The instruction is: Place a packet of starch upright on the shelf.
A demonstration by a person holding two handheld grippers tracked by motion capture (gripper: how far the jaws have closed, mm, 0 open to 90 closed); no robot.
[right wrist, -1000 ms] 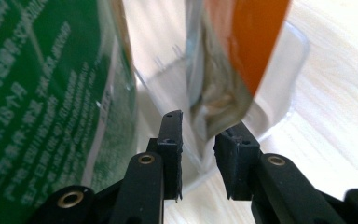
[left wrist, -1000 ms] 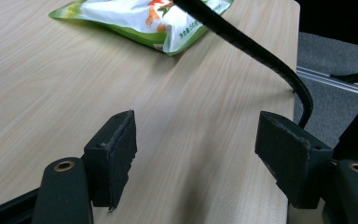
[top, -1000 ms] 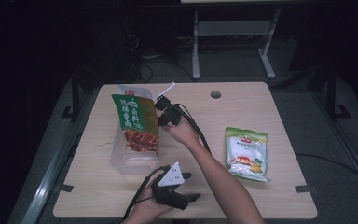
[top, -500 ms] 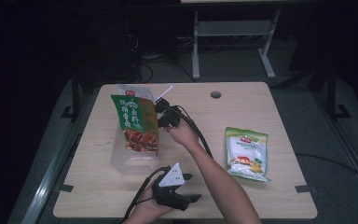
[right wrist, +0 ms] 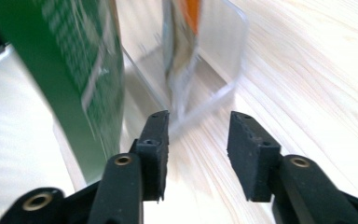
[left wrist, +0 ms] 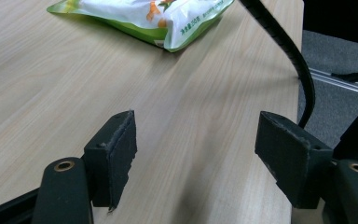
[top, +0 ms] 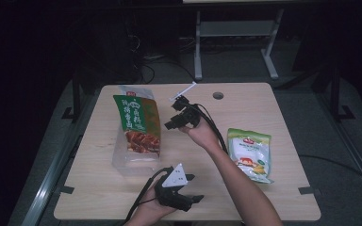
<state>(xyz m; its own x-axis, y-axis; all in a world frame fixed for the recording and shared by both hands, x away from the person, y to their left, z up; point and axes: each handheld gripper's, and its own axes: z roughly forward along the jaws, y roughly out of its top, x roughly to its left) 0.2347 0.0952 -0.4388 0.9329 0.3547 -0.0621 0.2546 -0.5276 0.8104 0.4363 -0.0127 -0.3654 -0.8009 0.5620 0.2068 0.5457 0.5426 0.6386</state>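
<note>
Green packet (top: 138, 123): lies in a clear tray (top: 122, 162) on the left half of the table (top: 273, 101), long axis running twelve to six in the high view, label end toward twelve, picture of food toward six. In the right gripper view the packet (right wrist: 70, 70) and the tray (right wrist: 223, 51) show blurred just ahead of the jaws.

Left gripper (top: 188, 188): near the six-o'clock edge of the table, jaws wide apart with nothing between them; in the left gripper view its pads (left wrist: 121, 154) stand over bare wood. The packet lies at about eleven from it, some way off.

Right gripper (top: 174, 115): just beside the packet's right edge, held in a hand (top: 202, 134) reaching across from five. Its jaws have just been opening and stand partly apart; no pad presses on anything. The packet lies at about nine from it, apart but close, so this is the nearer gripper. Judgement: any fresh grip on the packet's long right edge falls to this hand, with a short move toward nine.

White-green pouch (top: 250, 153): flat on the right half, at four from the right gripper, well apart from the packet; its near end shows in the left gripper view (left wrist: 158, 18).
</note>
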